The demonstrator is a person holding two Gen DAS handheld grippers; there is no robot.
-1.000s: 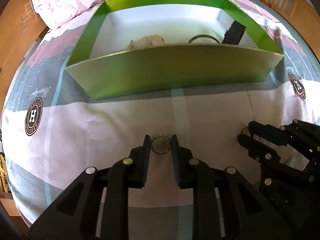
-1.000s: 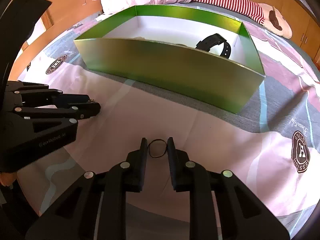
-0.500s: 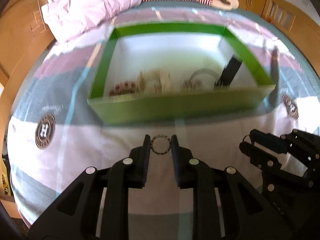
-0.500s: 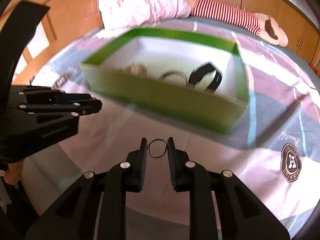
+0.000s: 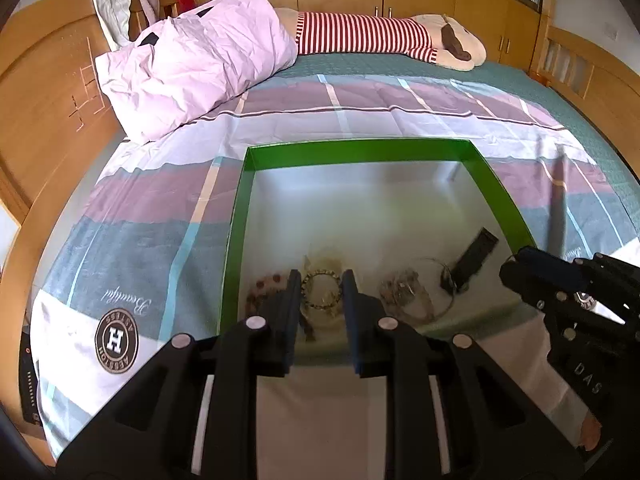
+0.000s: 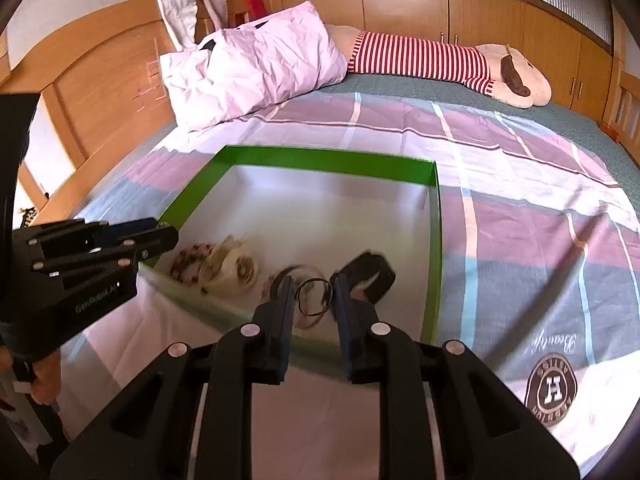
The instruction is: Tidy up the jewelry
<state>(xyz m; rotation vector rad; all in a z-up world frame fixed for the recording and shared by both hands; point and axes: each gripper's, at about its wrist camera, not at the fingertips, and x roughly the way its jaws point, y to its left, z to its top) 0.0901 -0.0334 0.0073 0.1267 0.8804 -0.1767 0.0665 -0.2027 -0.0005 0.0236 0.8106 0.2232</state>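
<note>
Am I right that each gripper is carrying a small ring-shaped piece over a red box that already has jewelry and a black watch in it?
Not quite: the box is green, not red, as both wrist views show. The rest holds. The left gripper pinches a beaded ring, the right gripper a thin black loop, and the box already holds jewelry and a black watch.

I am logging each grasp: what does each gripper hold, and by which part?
The left gripper holds a beaded ring by its opposite outer edges; the right gripper holds a thin dark ring likewise.
</note>
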